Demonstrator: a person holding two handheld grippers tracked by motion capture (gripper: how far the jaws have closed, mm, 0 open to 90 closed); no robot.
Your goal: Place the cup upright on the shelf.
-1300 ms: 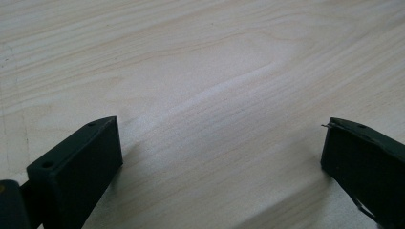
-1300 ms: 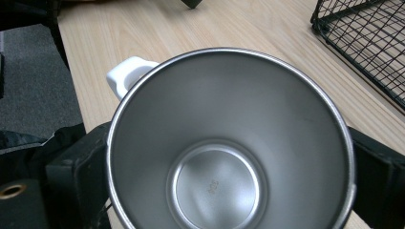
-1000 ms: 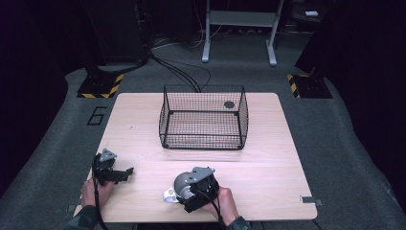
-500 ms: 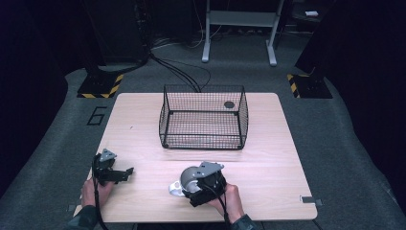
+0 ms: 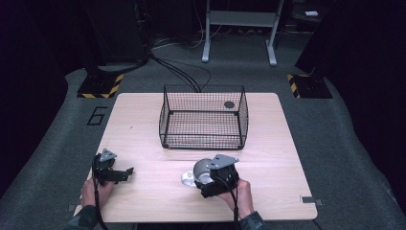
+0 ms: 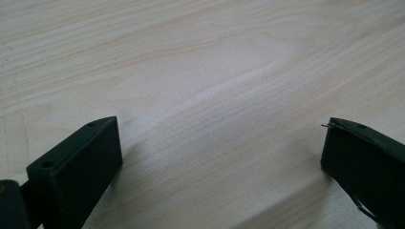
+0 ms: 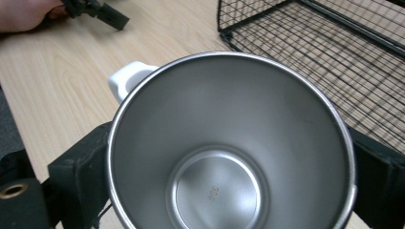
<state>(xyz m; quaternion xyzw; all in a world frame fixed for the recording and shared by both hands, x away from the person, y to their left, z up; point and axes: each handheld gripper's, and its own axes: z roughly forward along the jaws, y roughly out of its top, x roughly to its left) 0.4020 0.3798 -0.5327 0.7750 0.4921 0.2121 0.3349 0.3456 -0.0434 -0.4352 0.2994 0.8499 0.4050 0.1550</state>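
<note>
The right gripper [image 5: 207,178] clamps a white-handled steel mug [image 7: 229,143] near the tabletop's front edge, liable to slip; the left gripper [image 5: 119,173] rests open.

The high view looks down on the whole table [image 5: 143,124]. The left gripper view is very near its wood; the right shares the basket [image 7: 334,43].

On the table [image 5: 143,120] we find a wire basket [image 5: 203,117] at the centre rear, with a small disc [image 5: 229,104] in its far right corner. Before the basket stands a cup [image 5: 201,171], between the right gripper's [image 5: 216,178] fingers. The left gripper [image 5: 111,168] rests at the near left, well apart from both.
</note>
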